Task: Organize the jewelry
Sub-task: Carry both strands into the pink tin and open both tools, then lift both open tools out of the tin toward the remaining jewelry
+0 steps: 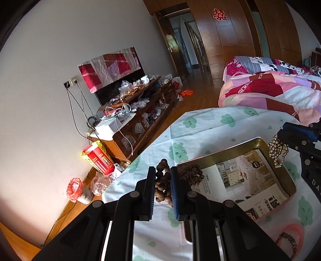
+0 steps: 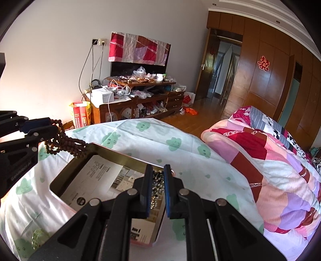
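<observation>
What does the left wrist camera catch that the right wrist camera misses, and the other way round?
Only the left wrist view shows a pink ring with a dark bead bracelet lying on the sheet, near the bottom right.

Only the right wrist view shows the white ceiling moulding above the wardrobe.

Both show the gold tray lined with a printed page, the left gripper shut on brown wooden beads draped over the tray's rim, and the right gripper shut on a gold bead chain over the tray.
</observation>
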The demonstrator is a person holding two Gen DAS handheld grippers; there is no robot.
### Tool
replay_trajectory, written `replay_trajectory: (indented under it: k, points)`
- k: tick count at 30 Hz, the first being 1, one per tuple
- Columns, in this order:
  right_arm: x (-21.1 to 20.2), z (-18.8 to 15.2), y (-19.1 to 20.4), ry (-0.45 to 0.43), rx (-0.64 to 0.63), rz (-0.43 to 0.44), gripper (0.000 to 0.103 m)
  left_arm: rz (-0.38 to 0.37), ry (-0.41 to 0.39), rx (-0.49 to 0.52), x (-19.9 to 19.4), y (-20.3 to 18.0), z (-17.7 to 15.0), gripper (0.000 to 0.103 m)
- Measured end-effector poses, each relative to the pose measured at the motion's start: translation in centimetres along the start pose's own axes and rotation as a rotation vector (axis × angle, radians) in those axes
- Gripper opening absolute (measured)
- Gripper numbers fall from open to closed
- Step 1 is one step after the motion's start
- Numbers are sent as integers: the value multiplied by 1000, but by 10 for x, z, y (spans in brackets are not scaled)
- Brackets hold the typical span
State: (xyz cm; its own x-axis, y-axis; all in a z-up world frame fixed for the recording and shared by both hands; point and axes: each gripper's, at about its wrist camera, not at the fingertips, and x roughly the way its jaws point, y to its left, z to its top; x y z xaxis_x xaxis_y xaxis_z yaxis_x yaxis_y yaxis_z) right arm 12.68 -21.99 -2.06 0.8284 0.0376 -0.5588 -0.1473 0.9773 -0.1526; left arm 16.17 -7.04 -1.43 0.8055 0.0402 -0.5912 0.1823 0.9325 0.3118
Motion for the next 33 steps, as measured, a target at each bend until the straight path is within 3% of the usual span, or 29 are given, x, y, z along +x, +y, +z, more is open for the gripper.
replay_trajectory:
  k: [22,23,24,25,27,29,31,33]
  points:
    - [45,-11,11,81,-1,-6,12,16,79,47,50,-25,-9,17]
    - [45,-12,12,84,-2,-4,12,14,86,46,51,-26,-10,22]
    - [46,-13,12,86,-2,-4,13,19,91,48,52,-26,-11,35]
    - [46,-15,12,88,-2,-8,20,33,89,52,52,-27,-12,43]
    - [45,-16,11,92,2,-8,33,58,71,49,49,-26,-14,76]
    - [43,-18,10,89,9,-19,50,67,48,48,44,-24,-15,81]
    - [40,-20,8,82,23,-30,57,68,51,53,42,-24,-17,81]
    - [38,-22,6,85,32,-35,57,77,64,53,43,-23,-20,81]
